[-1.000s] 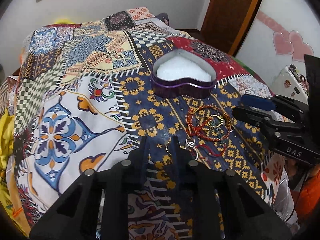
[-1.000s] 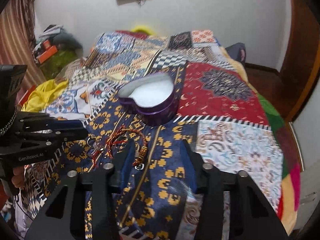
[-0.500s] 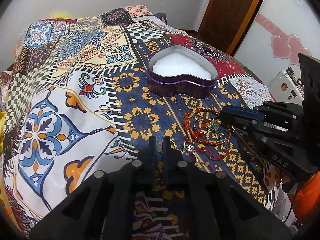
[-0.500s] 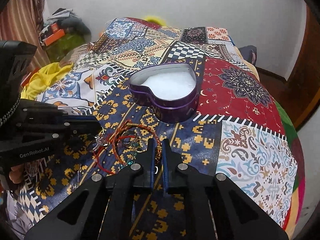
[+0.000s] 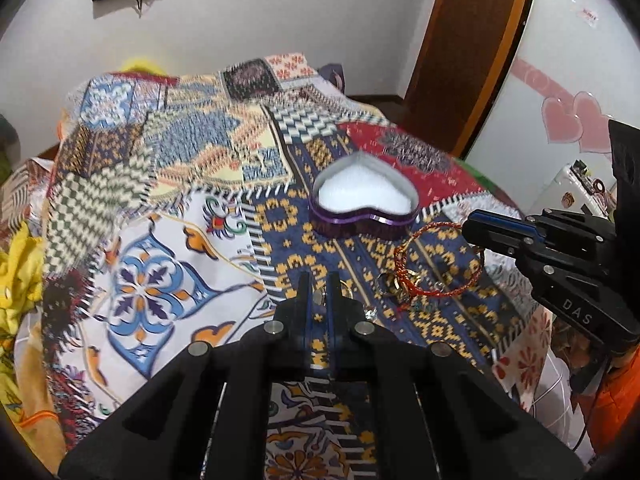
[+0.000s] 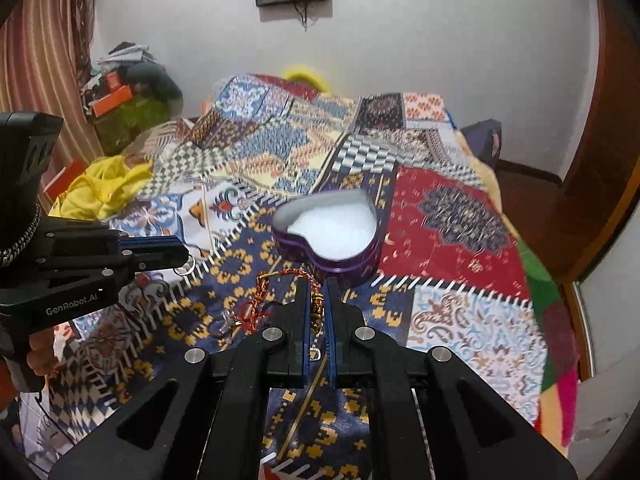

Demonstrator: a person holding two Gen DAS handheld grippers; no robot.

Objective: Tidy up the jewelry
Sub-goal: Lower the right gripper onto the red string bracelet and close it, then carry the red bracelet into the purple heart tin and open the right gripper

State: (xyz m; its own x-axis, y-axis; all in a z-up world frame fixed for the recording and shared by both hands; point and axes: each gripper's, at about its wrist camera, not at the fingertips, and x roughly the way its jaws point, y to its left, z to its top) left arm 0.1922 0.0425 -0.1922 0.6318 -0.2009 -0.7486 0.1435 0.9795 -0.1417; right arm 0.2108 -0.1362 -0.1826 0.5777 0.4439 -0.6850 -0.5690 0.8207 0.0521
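Holding one red bracelet (image 6: 280, 280) in right claw (image 6: 318, 292); one heart tin (image 6: 332, 236).

You find the heart-shaped box (image 5: 362, 208) on the bedspread (image 5: 168, 240). The bracelet (image 5: 436, 260) and rings (image 5: 386, 282) lie just before it.

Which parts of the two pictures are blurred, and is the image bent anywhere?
Left wrist view: the far quilt is smeared by motion, the heart box is soft, and the door frame bows. Right wrist view: the quilt edges streak, the curtain curves, and the fingers stay sharp.
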